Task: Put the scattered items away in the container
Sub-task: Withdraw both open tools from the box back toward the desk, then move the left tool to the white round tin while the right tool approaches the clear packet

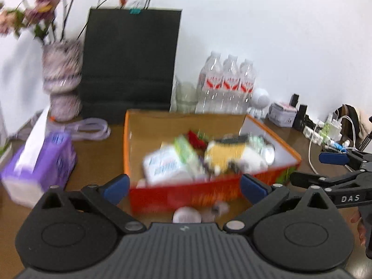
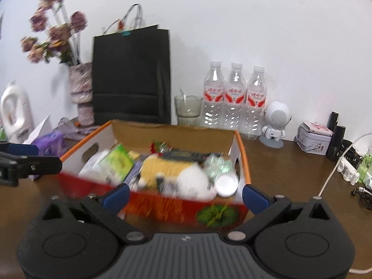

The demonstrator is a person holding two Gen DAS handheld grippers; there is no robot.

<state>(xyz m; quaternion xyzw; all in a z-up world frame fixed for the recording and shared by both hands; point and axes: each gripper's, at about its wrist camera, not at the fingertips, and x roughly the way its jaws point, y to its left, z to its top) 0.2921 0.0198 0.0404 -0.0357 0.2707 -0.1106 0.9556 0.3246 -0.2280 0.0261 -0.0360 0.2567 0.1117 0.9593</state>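
An orange cardboard box point(image 2: 241, 160) sits on the brown counter point(image 2: 290, 169), packed with a yellow-and-white plush toy point(image 2: 176, 172), a green packet point(image 2: 119, 161) and a white pack point(image 1: 167, 165). In front of the box, the left gripper point(image 1: 184, 187) and right gripper point(image 2: 186, 195) both stand wide apart, holding nothing. Three water bottles point(image 2: 234, 97) and a black paper bag point(image 2: 130, 76) stand behind the box.

1. Box point(image 2: 241, 153) mid-table point(image 2: 290, 169), holding plush point(image 2: 167, 169), packets point(image 2: 118, 162) and can point(image 2: 226, 183).
2. Behind box: bag point(image 2: 131, 76), cup point(image 2: 187, 109), bottles point(image 2: 234, 97).
3. Left of bag: vase point(image 2: 81, 93); before it, tissues point(image 1: 39, 162).
4. Right of bottles: speaker point(image 2: 276, 122), then tin point(image 2: 315, 138).
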